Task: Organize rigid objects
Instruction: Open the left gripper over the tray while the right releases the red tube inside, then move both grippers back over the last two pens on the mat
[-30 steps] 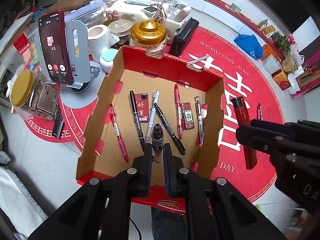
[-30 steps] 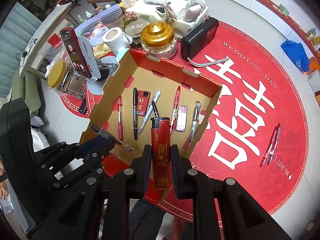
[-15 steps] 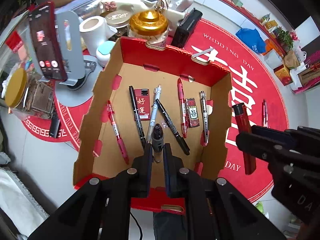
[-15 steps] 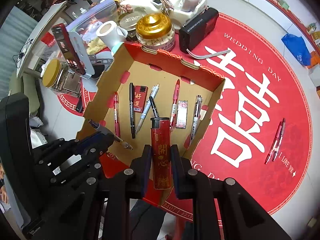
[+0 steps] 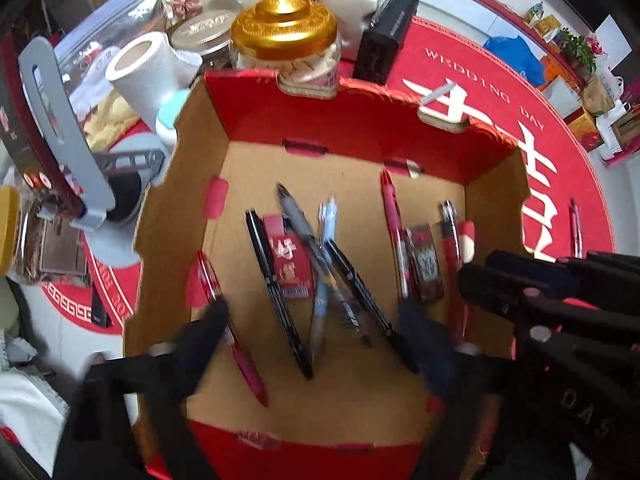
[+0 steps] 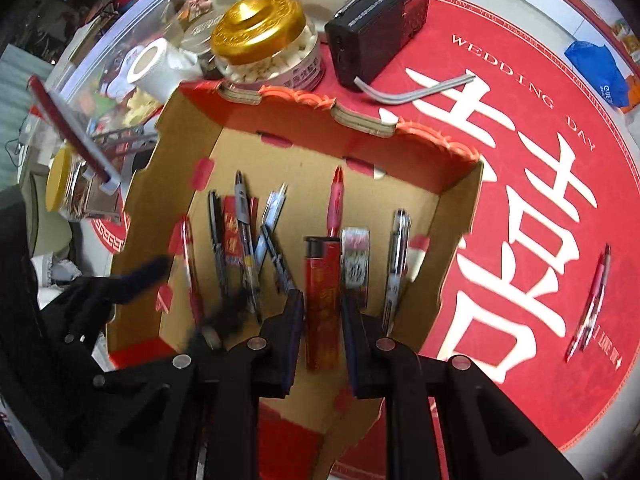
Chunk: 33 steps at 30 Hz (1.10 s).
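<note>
Several pens and small red cards lie in the red cardboard box [image 5: 360, 108] [image 6: 296, 96]. My left gripper [image 5: 316, 332] hangs low inside it, its jaws opening wide with nothing between them. Under it the grey pen [image 5: 304, 236] lies loose across the other pens. In the right wrist view the blurred left fingers [image 6: 140, 276] show at the left. My right gripper [image 6: 322, 296] is at the box's right side, jaws opening. The red lighter [image 6: 322, 292] [image 5: 452, 280] stands upright between its pads, which no longer seem to press on it.
Behind the box stand a gold-lidded jar [image 6: 260, 40], a black radio [image 6: 380, 28] and a tissue roll [image 5: 140, 64]. A phone on a grey stand [image 5: 52, 120] and a yellow-lidded jar [image 6: 60, 188] are on the left. Two red pens [image 6: 592, 304] lie on the red mat, right.
Both grippers came down into the box. The left jaws sprang wide and the grey pen now lies among the other pens. The right jaws eased off the lighter.
</note>
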Each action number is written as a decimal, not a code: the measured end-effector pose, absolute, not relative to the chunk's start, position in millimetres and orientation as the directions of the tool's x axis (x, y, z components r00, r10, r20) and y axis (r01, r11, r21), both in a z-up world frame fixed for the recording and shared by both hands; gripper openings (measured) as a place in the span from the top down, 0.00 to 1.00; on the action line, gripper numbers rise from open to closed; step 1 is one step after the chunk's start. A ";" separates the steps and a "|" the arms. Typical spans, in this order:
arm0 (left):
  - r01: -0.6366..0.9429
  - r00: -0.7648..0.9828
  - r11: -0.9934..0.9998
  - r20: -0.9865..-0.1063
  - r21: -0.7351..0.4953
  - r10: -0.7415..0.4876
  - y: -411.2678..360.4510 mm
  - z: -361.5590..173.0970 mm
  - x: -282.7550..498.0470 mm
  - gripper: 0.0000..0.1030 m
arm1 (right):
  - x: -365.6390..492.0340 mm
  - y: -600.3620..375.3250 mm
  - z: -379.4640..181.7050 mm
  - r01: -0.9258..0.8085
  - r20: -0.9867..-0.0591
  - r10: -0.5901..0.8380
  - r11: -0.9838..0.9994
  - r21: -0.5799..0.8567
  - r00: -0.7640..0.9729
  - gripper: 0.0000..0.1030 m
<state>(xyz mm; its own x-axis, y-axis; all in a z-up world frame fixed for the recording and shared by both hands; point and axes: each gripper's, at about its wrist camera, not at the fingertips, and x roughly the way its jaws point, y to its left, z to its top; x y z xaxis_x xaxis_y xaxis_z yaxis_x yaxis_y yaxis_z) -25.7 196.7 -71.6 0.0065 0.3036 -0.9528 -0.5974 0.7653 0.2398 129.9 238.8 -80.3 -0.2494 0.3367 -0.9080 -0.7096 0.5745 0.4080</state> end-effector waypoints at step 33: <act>-0.398 0.085 0.893 -0.961 0.211 0.265 -40.2 -198.0 180.7 0.00 | 266.8 -147.5 -172.7 -0.044 -0.946 0.314 0.947 0.318 -0.077 0.02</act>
<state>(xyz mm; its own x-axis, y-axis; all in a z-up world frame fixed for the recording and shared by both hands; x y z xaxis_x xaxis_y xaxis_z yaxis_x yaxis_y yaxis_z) 180.7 -40.2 -198.0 0.0848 0.2650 -0.9605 -0.3985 0.8926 0.2111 266.8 -147.5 -172.7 -0.0770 0.3142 -0.9462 -0.0439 0.9471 0.3180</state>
